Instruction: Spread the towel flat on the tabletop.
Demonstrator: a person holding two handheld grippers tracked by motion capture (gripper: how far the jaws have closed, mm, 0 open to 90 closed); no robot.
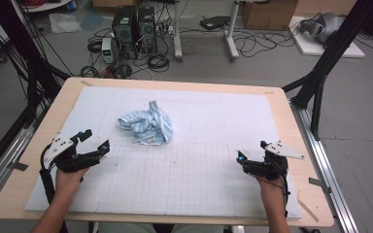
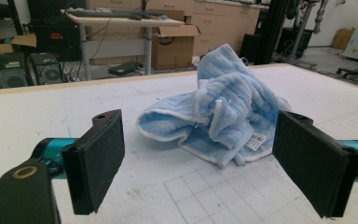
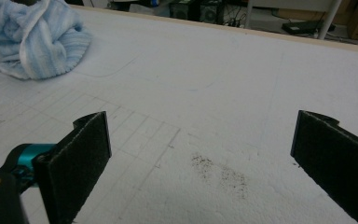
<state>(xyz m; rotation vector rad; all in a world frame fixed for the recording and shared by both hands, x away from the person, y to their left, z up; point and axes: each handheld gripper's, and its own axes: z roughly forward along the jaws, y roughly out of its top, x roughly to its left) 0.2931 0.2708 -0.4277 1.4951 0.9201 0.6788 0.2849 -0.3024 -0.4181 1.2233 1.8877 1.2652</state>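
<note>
A crumpled light-blue striped towel (image 1: 145,126) lies in a heap on the white gridded mat (image 1: 199,179), left of centre and toward the far side. My left gripper (image 1: 95,139) rests low at the mat's near-left and points toward the towel, a short way from it. Its jaws stand open with nothing between them. In the left gripper view the towel (image 2: 223,112) sits just ahead of the open left gripper (image 2: 200,140), a white label showing on its hem. My right gripper (image 1: 251,150) is at the near right, open and empty. From the right gripper (image 3: 204,135) the towel (image 3: 32,42) lies far off.
The mat covers a wooden table (image 1: 291,126) with bare edges all round. A dark speckled stain (image 3: 219,172) marks the mat before the right jaws. Beyond the table stand computer towers (image 1: 133,29), loose cables and black frame legs (image 1: 320,73).
</note>
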